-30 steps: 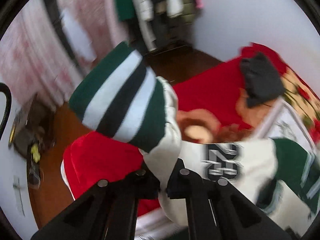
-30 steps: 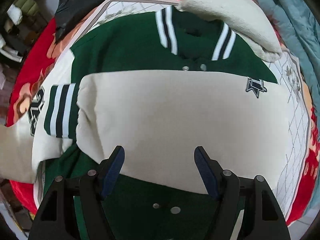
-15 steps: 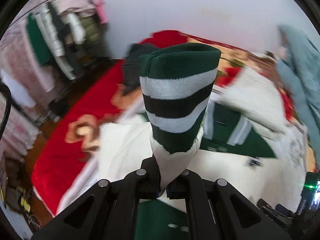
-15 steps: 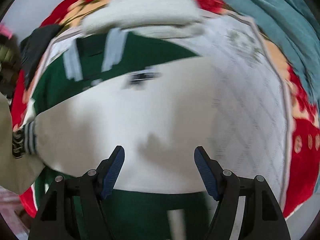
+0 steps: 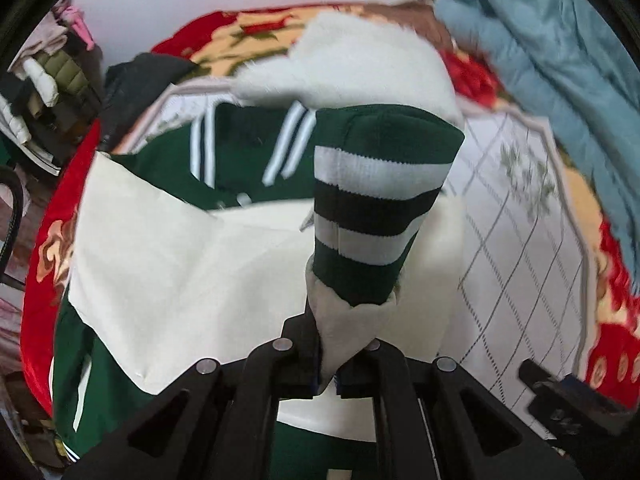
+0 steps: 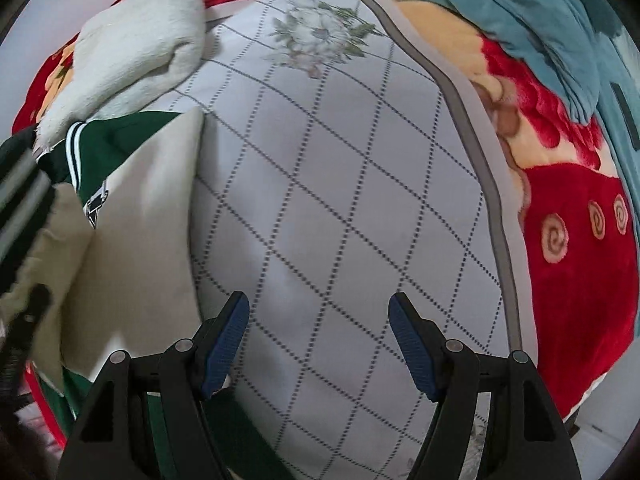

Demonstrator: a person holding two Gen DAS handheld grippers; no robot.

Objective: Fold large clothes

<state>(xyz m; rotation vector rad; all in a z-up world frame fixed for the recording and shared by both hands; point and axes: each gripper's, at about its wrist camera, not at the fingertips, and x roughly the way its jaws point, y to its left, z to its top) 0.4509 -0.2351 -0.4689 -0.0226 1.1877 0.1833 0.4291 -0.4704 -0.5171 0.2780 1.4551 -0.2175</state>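
A green varsity jacket point(image 5: 236, 168) with cream sleeves lies on a white quilted mat point(image 5: 516, 248) on the bed. My left gripper point(image 5: 328, 376) is shut on the cream sleeve just below its cuff. The green cuff point(image 5: 376, 208), striped white and black, stands up in front of the camera over the jacket's body. The other cream sleeve point(image 5: 172, 264) lies folded across the chest. In the right wrist view the jacket point(image 6: 132, 216) lies at the left edge. My right gripper point(image 6: 318, 336) hangs open above the bare mat point(image 6: 340, 184), holding nothing.
A fluffy white blanket point(image 5: 360, 64) lies beyond the collar. A blue quilt point(image 5: 560, 60) is heaped at the right, and a dark garment point(image 5: 140, 80) lies at the left. A red floral blanket point(image 6: 580, 260) covers the bed. Clothes point(image 5: 44, 76) are piled at the far left.
My left gripper has carried the sleeve from out over the bed's left side to above the jacket's body. My right gripper has moved rightward off the jacket and over the bare mat.
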